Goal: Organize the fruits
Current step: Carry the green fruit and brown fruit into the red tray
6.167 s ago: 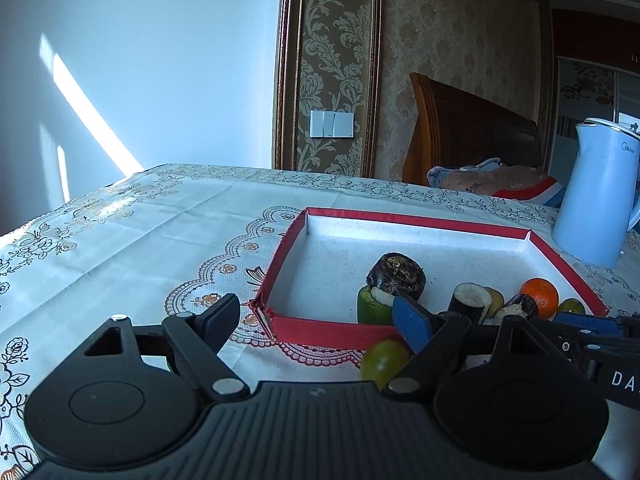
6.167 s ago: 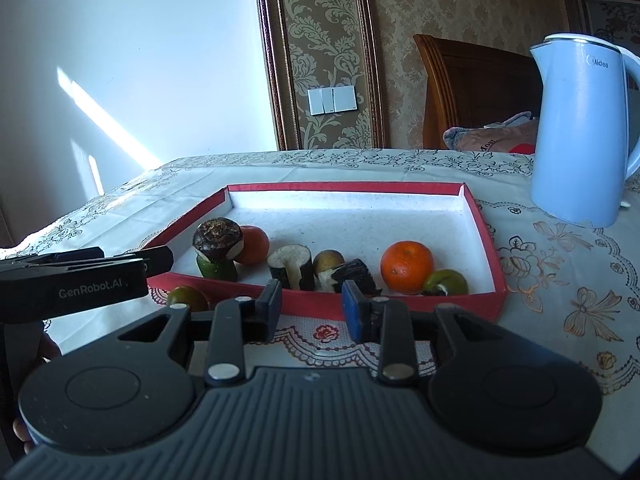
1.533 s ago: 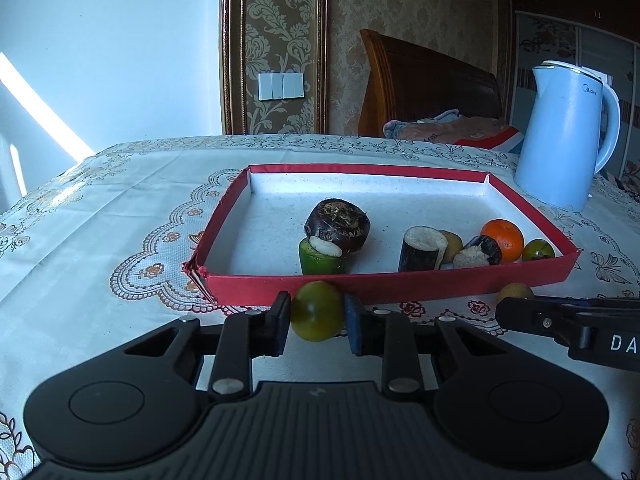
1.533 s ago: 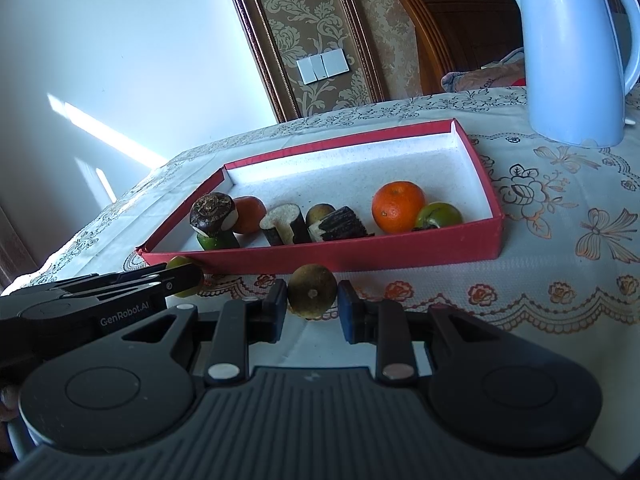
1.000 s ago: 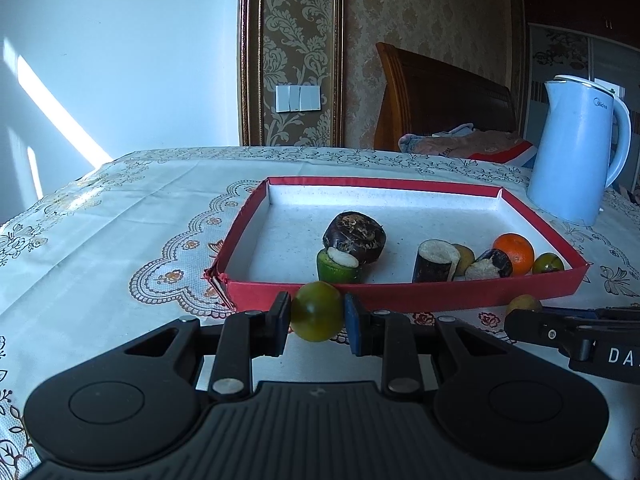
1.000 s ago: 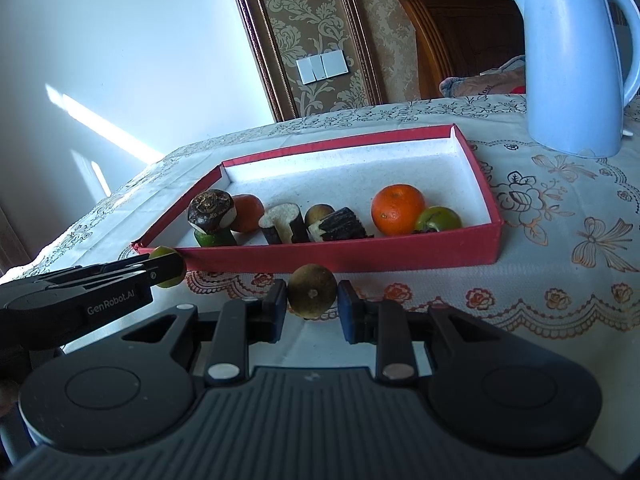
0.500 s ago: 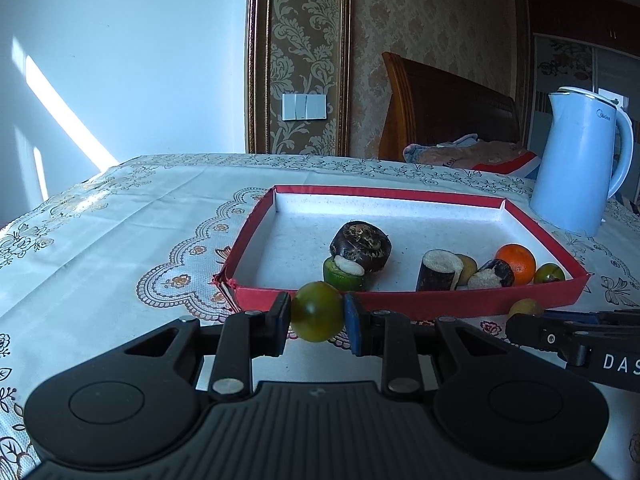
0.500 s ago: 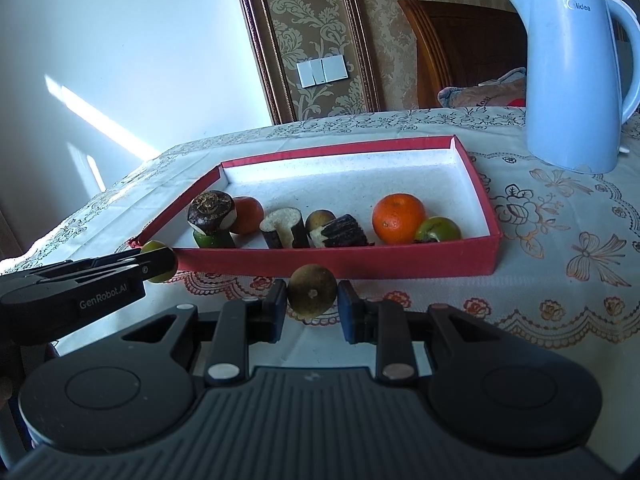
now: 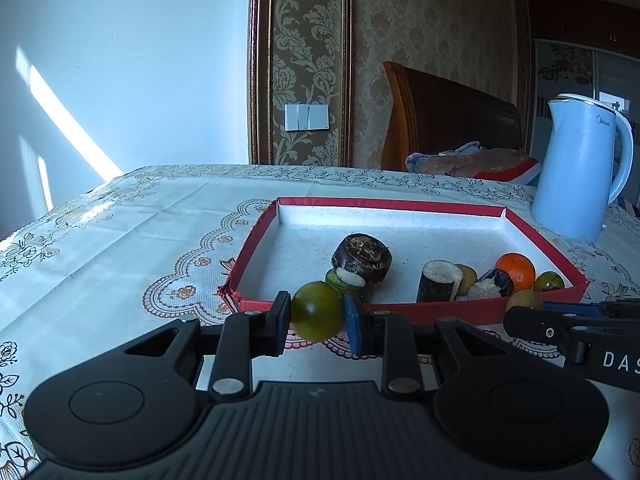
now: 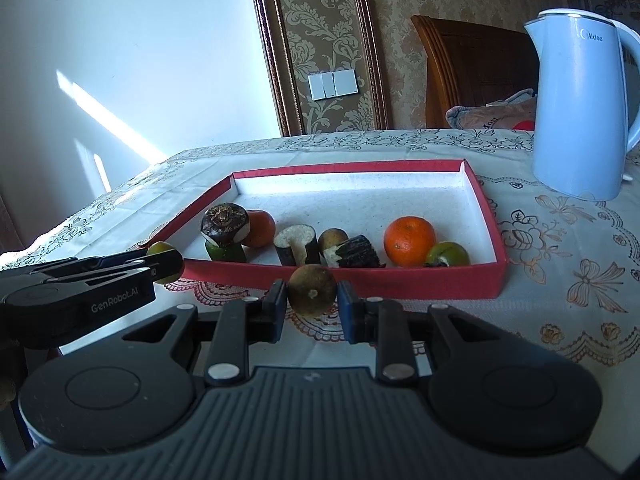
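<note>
Both tongs gripping fruit, raised in front of red tray (image 9: pixel 412 309).
Left tongs (image 9: pixel 316 314) clamped on green fruit (image 9: pixel 317 311); right tongs (image 10: pixel 312 294) clamped on brown fruit (image 10: pixel 312 290); orange (image 10: pixel 409 240) and other pieces inside tray on surface (image 9: pixel 120 240).

The tray (image 10: pixel 440 280) lies on the desk (image 10: pixel 560 240), and the kettle (image 10: pixel 580 100) stands behind its right far corner, apart from it. Inside the tray, the fruits sit in a row along the near wall: on the left a round fruit (image 10: pixel 225 222) rests on top of a cut piece (image 10: pixel 226 252), with another fruit (image 10: pixel 260 229) just behind to its right; in the middle are a cut stalk (image 10: pixel 298 246), a small fruit (image 10: pixel 333 239) and a second cut piece (image 10: pixel 354 256); on the right the mandarin (image 10: pixel 409 241) touches a smaller fruit (image 10: pixel 447 255). In front of the tray, outside it, the right gripper (image 10: pixel 312 306) holds a fruit (image 10: pixel 312 290) between its jaws. To its left, the left gripper (image 9: pixel 316 322) holds a second fruit (image 9: pixel 317 311), near the tray's left near corner. A chair (image 9: pixel 448 120) stands behind the desk.
</note>
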### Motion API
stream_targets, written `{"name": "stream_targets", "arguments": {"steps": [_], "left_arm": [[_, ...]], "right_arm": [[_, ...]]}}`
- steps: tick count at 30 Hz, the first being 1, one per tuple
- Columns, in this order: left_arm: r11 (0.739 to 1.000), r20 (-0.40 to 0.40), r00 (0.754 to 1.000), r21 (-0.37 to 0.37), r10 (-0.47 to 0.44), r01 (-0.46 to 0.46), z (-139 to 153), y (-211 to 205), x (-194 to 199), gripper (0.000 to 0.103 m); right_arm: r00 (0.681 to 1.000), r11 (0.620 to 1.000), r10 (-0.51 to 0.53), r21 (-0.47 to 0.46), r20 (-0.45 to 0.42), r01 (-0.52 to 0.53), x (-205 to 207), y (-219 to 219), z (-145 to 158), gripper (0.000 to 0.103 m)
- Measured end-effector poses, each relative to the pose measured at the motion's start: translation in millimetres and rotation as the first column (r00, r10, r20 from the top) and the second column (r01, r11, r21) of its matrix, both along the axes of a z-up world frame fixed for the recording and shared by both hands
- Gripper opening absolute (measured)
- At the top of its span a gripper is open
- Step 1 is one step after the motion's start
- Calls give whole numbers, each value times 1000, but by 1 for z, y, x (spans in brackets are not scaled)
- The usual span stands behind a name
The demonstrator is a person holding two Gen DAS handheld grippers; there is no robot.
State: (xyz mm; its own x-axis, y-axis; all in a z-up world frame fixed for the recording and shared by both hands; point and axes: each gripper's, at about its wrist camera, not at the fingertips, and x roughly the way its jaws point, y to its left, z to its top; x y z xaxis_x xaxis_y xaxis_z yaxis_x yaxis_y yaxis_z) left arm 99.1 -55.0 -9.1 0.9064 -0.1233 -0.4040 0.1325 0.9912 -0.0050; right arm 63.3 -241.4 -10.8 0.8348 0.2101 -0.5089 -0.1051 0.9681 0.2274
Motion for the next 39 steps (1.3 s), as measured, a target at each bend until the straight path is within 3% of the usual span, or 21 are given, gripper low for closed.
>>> {"name": "stream_targets", "arguments": {"steps": [22, 39], "left_arm": [[999, 65, 998, 53, 2, -5, 21, -37, 19, 28], [1000, 28, 1000, 3, 13, -13, 23, -54, 72, 28]], "right_arm": [[998, 999, -9, -51, 64, 12, 22, -18, 24, 26], [999, 998, -43, -42, 4, 43, 69, -29, 11, 26]]}}
